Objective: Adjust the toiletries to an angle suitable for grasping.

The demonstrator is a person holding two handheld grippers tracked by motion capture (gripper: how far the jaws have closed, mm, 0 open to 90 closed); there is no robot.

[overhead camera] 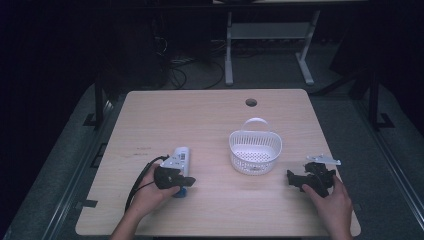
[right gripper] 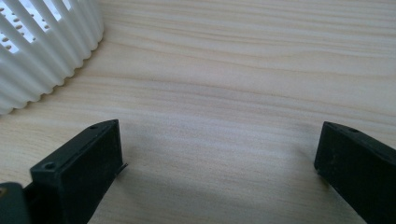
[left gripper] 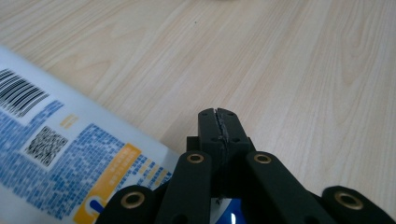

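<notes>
tube point(overhead camera: 180, 161) lay flat, long axis running near-to-far, blue cap point(overhead camera: 180, 192) toward person | left gripper point(overhead camera: 189, 182) jaws pressed together, empty, right over cap | right gripper point(overhead camera: 290, 176) jaws wide apart near basket point(overhead camera: 255, 148)

A light wooden table point(overhead camera: 210, 125) with rounded corners stands on a dark grey floor point(overhead camera: 350, 150); a round cable hole point(overhead camera: 251, 102) sits near its far edge. Beyond it the room is dim, with a white-legged desk frame point(overhead camera: 270, 45) and loose cables point(overhead camera: 185, 70) on the floor at the back.
</notes>
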